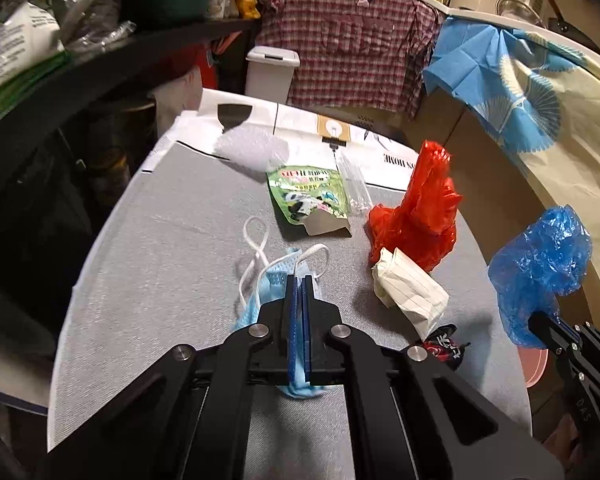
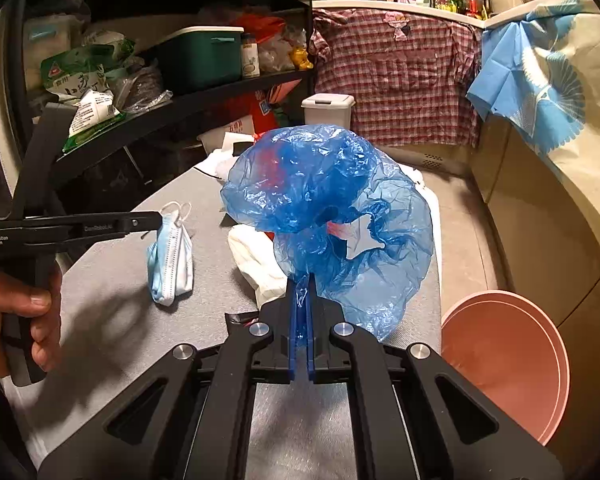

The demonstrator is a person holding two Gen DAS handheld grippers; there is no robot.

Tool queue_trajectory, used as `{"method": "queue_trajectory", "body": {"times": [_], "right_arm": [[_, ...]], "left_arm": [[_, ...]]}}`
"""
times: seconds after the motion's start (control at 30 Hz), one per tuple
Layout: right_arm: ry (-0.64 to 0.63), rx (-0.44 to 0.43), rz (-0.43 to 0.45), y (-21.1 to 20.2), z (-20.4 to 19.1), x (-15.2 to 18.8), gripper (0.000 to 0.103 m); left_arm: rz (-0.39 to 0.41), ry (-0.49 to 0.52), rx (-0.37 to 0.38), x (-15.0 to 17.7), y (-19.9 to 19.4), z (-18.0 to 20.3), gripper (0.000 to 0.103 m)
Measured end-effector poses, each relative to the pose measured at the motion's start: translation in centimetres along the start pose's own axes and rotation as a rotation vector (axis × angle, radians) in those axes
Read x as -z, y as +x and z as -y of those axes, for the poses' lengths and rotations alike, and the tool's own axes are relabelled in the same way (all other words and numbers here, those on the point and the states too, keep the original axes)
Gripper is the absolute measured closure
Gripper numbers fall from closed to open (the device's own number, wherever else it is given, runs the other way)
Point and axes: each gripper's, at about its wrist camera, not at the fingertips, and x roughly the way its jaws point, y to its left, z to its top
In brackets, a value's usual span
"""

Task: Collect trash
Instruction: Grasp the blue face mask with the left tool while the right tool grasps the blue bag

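Nearby, red bag [image 1: 418,208] crowds paper wad [image 1: 410,286].

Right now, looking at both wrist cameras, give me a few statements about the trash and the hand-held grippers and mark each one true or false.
1. The left hand-held gripper is shut on the blue face mask. True.
2. The right hand-held gripper holds the red plastic bag. False: it grips the blue plastic bag.
3. The green panda pouch lies on the grey table. True.
4. The pink basin is full of trash. False: what shows of it looks empty.
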Motion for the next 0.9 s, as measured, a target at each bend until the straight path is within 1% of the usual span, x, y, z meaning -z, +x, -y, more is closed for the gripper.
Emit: {"method": "queue_trajectory", "body": {"times": [0.27, 0.37, 0.47, 0.5, 0.63, 0.67, 0.7, 0.73, 0.77, 0.8, 0.87, 0.9], "right_arm": [[0.011, 0.007, 0.016, -2.1, 0.0, 0.1, 0.099], [0.016, 0.009, 0.021, -3.0, 0.0, 0.1, 0.099], [0.019, 0.000, 0.030, -3.9, -0.4, 0.2, 0.099], [0.014, -0.001, 0.032, -4.1, -0.5, 0.3, 0.099], [0.007, -0.006, 0.029, -4.6, -0.8, 0.7, 0.099], [0.008, -0.009, 0.027, -4.8, -0.7, 0.8, 0.099], [0.008, -0.010, 0.026, -4.9, -0.7, 0.9, 0.099], [0.009, -0.012, 0.026, -4.9, -0.6, 0.9, 0.099], [0.011, -0.013, 0.027, -5.0, -0.5, 1.0, 0.099], [0.014, -0.015, 0.029, -5.1, -0.5, 1.0, 0.099], [0.018, -0.018, 0.030, -5.2, -0.3, 0.9, 0.099], [0.018, -0.020, 0.031, -5.2, -0.3, 0.8, 0.099]], "left_arm": [[0.063, 0.011, -0.005, -0.2, -3.4, 0.0, 0.102], [0.072, 0.016, -0.005, 0.0, -4.2, 0.2, 0.102], [0.045, 0.013, -0.013, 0.1, -4.0, 0.0, 0.101], [0.021, -0.005, -0.010, 0.4, -3.3, -0.4, 0.101], [-0.016, -0.062, -0.040, 1.5, -1.7, -2.2, 0.099], [-0.034, -0.074, -0.046, 1.7, -1.2, -2.7, 0.094], [-0.054, -0.085, -0.045, 1.8, -0.6, -3.1, 0.076], [-0.077, -0.099, -0.042, 1.9, 0.0, -3.4, 0.065], [-0.086, -0.107, -0.041, 2.1, 0.3, -3.7, 0.047], [-0.089, -0.110, -0.051, 2.4, 0.7, -3.9, 0.044], [-0.108, -0.092, -0.057, 2.8, 1.3, -3.8, 0.042], [-0.125, -0.075, -0.053, 3.0, 1.7, -3.5, 0.038]]}}
